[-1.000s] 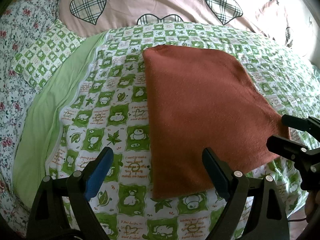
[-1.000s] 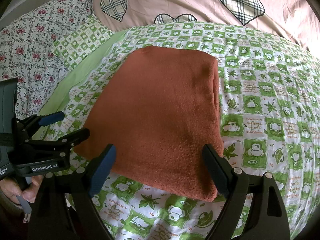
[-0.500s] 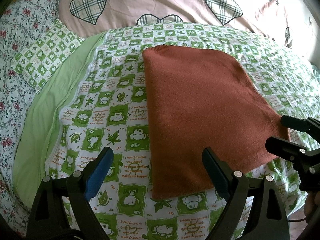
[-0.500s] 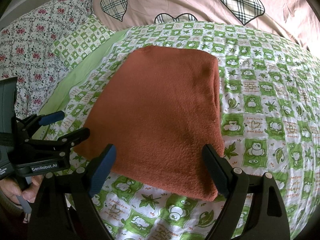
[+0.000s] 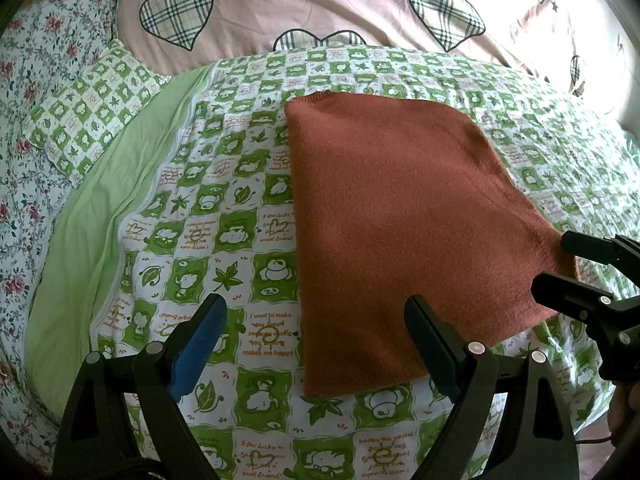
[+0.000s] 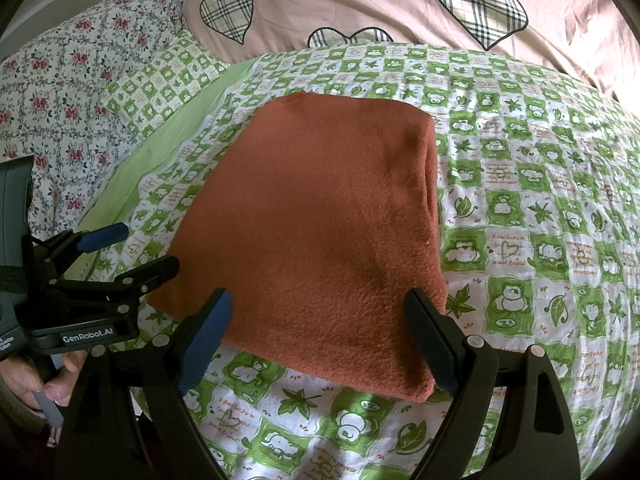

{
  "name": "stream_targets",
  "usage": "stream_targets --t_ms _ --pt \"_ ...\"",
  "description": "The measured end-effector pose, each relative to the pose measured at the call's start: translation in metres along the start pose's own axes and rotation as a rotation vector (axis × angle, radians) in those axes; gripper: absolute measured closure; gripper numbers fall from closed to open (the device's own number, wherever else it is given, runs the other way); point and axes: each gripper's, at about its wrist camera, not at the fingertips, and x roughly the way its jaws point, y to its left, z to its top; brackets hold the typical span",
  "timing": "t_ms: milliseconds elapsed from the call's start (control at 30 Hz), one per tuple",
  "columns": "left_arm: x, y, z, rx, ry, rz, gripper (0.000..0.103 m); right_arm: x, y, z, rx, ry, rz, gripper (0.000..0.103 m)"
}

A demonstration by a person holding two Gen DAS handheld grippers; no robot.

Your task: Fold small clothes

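Observation:
A rust-brown knit garment (image 5: pixel 404 216) lies folded into a flat rectangle on the green-and-white checked bedspread (image 5: pixel 224 216). It also shows in the right wrist view (image 6: pixel 320 224), with its thick folded edge on the right side. My left gripper (image 5: pixel 316 344) is open and empty, hovering over the garment's near left corner. My right gripper (image 6: pixel 320 340) is open and empty over the garment's near edge. Each gripper shows in the other's view, the right gripper (image 5: pixel 560 264) at the garment's right corner, the left gripper (image 6: pixel 136 252) at its left corner, both apart from the cloth.
A pink duvet with plaid hearts (image 5: pixel 320 4) lies at the back. A checked pillow (image 5: pixel 92 108) and a floral sheet (image 5: pixel 24 160) are on the left, beside a plain green strip (image 5: pixel 100 216). A hand (image 6: pixel 52 380) holds the left gripper's handle.

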Motion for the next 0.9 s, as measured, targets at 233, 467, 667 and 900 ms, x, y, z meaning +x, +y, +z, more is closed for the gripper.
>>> stream_targets --t_ms 233,467,667,900 --pt "-0.0010 -0.0005 0.0005 -0.001 -0.002 0.001 0.012 0.0006 -0.0003 0.0007 0.000 0.001 0.002 0.015" --pt "-0.0013 0.0004 0.0000 -0.002 -0.003 0.000 0.012 -0.0006 -0.0003 0.0001 0.001 -0.001 0.000 0.015" --pt "-0.0021 -0.0001 -0.0002 -0.004 -0.003 0.000 0.012 0.0008 -0.0007 0.0025 0.007 -0.003 -0.001 0.015" --pt "-0.0024 -0.0004 0.0001 -0.005 -0.003 -0.001 0.012 -0.0023 0.0005 0.0017 0.015 -0.008 -0.003 0.015"
